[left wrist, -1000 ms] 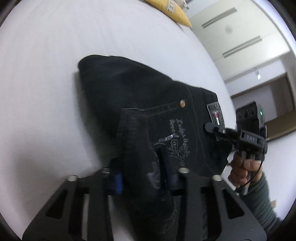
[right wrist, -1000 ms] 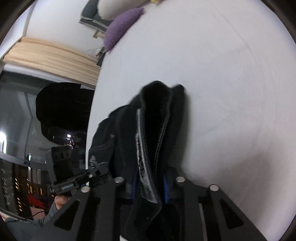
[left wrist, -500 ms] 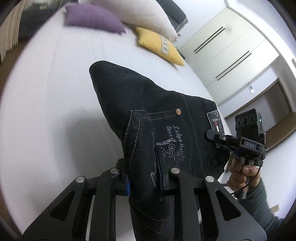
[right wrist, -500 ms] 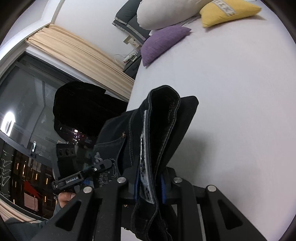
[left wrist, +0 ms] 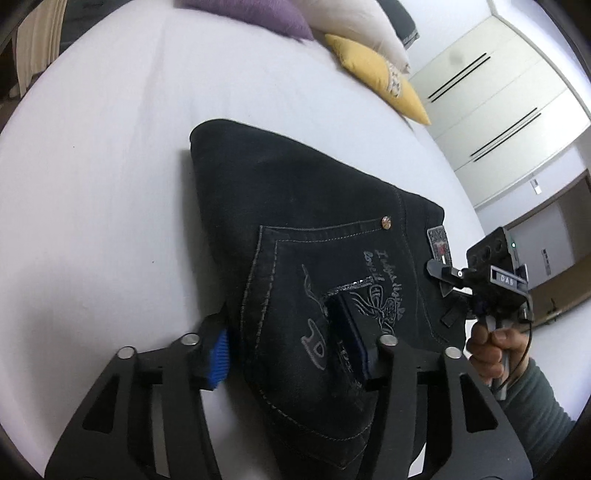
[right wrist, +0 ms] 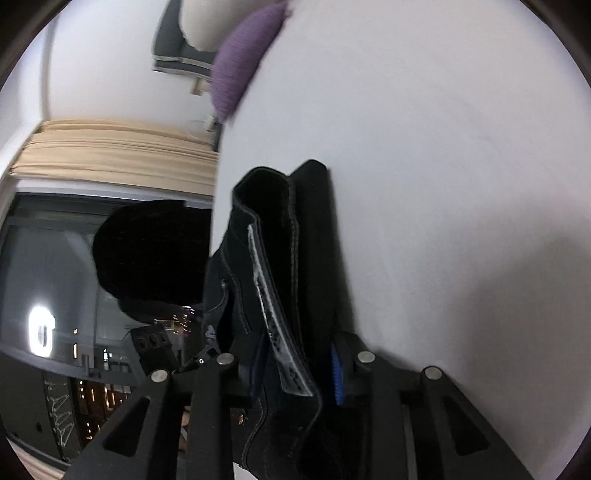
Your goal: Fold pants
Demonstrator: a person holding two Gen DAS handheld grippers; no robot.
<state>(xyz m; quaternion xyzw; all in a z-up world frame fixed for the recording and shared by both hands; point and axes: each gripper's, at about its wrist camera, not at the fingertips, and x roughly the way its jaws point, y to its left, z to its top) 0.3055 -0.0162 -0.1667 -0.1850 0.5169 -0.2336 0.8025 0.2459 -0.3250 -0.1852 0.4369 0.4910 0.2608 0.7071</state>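
Observation:
The black pants (left wrist: 306,229) lie folded on the white bed (left wrist: 96,184), back pocket with grey embroidery facing up. My left gripper (left wrist: 288,336) straddles the pocket edge with its jaws wide apart; the fabric lies loosely between the blue pads (left wrist: 218,354). My right gripper (right wrist: 299,369) has its jaws spread around the waistband edge of the pants (right wrist: 280,266), with the white inner label showing. In the left wrist view the right gripper (left wrist: 458,284) sits at the pants' right edge, held by a hand.
Purple (left wrist: 258,11), cream and yellow pillows (left wrist: 376,74) lie at the bed's far end. White wardrobe doors (left wrist: 498,92) stand beyond. In the right wrist view a beige curtain (right wrist: 110,147) and a dark window (right wrist: 48,277) are on the left.
Both grippers lowered the pants onto the bed. The left jaws went from clamped on the pocket fabric to wide apart. The right jaws also spread apart around the waistband.

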